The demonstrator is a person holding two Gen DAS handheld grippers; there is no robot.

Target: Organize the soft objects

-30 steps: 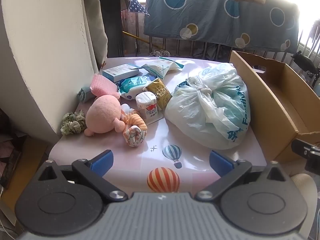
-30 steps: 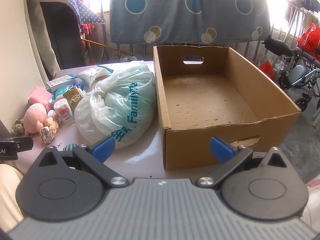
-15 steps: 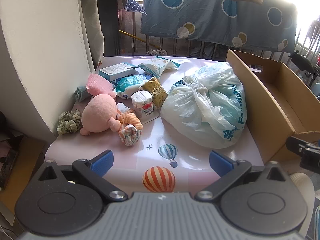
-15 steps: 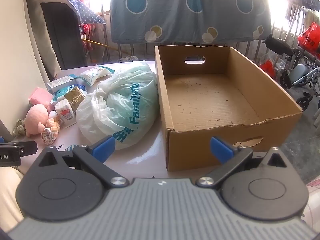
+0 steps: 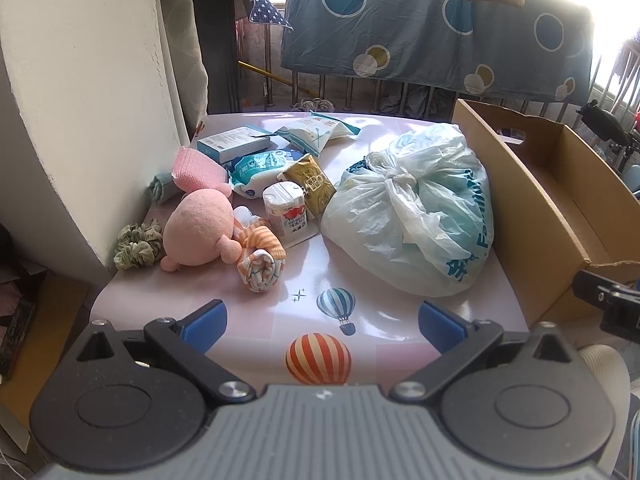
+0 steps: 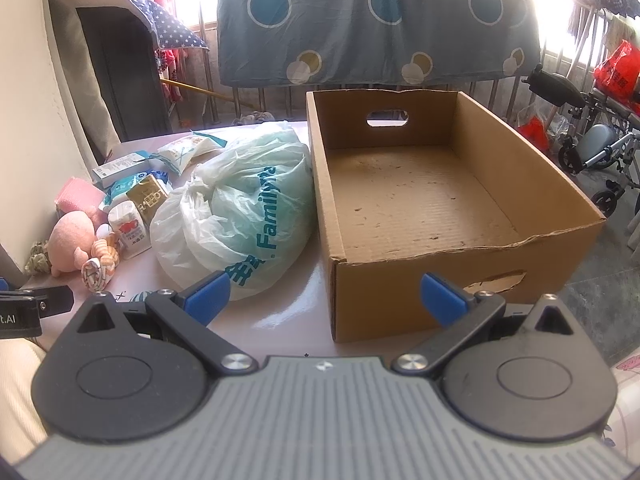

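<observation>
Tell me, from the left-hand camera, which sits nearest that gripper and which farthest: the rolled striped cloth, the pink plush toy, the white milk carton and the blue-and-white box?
1. Rolled striped cloth, nearest, left of centre.
2. Pink plush toy, just behind it, further left.
3. White milk carton, mid-table, upright.
4. Blue-and-white box, farthest, by the wall.

The left gripper has its jaws open and holds nothing.

1. Strong daylight comes from beyond my jaws, behind the hanging sheet (image 6: 376, 20); the top corners burn out white in both views.
2. The table (image 5: 360, 276) ahead of my left jaws shines with soft glare, and shadows fall toward me.
3. The box (image 6: 420, 208) floor is evenly lit.
4. Fisheye bending curves the wall (image 5: 80, 80) and the edges.
5. Focus looks sharp throughout.
</observation>
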